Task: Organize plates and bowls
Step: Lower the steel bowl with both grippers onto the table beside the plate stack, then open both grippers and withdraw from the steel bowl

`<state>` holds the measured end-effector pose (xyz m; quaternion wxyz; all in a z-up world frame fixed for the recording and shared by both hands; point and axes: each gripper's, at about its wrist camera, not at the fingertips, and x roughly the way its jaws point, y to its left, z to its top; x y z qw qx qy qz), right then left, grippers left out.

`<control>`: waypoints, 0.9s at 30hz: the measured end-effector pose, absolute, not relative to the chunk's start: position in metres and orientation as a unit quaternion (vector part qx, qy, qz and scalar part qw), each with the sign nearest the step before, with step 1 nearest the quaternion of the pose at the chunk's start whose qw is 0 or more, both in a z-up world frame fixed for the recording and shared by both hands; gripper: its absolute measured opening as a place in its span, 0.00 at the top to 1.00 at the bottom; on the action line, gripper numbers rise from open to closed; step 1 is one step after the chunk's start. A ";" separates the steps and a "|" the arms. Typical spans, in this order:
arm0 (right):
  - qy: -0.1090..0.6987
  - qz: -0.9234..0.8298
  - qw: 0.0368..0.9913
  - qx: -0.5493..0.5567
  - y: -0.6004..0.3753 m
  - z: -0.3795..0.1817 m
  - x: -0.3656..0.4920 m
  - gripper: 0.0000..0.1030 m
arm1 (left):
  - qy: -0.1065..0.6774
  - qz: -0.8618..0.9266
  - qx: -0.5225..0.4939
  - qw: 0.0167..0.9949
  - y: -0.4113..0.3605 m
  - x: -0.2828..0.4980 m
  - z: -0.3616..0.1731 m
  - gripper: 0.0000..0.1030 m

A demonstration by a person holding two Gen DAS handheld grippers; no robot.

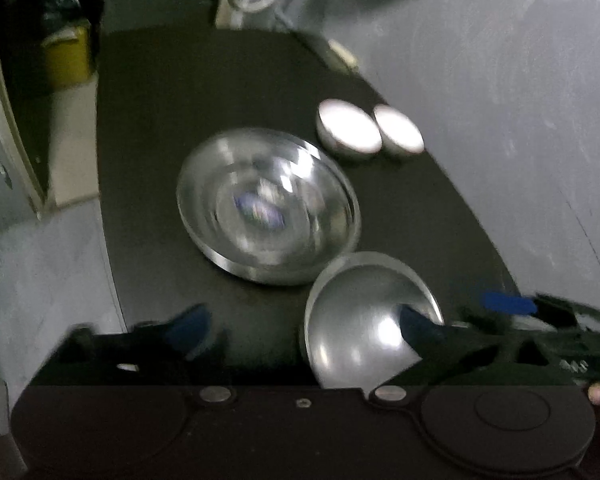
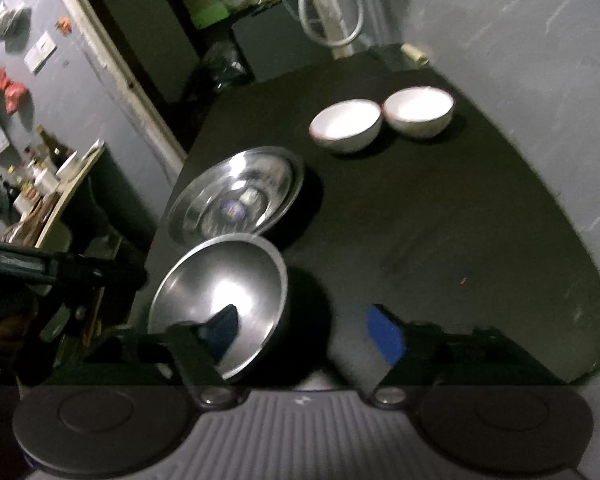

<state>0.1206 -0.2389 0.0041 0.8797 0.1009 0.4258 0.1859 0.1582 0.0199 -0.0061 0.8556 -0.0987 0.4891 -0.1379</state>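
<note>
Shiny metal bowl [image 2: 220, 300], matt tabletop [image 2: 420, 220]

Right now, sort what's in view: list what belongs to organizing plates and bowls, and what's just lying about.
Job: shiny steel plate; round steel bowl; two white ceramic bowls.

Lying about: looped white hose; green box; dark bottles on the side shelf.

Location type: domestic kitchen corner, dim lighting. Evidence: black matte worktop [image 2: 420, 216] set against rough grey plastered wall [image 2: 520, 40]; shiny steel plate stack [image 2: 236, 194], steel bowl [image 2: 220, 296] and two white ceramic bowls [image 2: 346, 125] on worktop; white hoses [image 2: 332, 20] hanging at far end; cluttered side shelf with bottles and jars [image 2: 48, 176]; pale door frame [image 2: 112, 60] leading to adjoining room.
</note>
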 end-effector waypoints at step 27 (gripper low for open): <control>0.413 0.104 0.878 0.218 -0.268 -0.034 0.310 0.05 | 0.485 -0.103 -0.001 0.868 -0.068 0.396 -0.042 0.01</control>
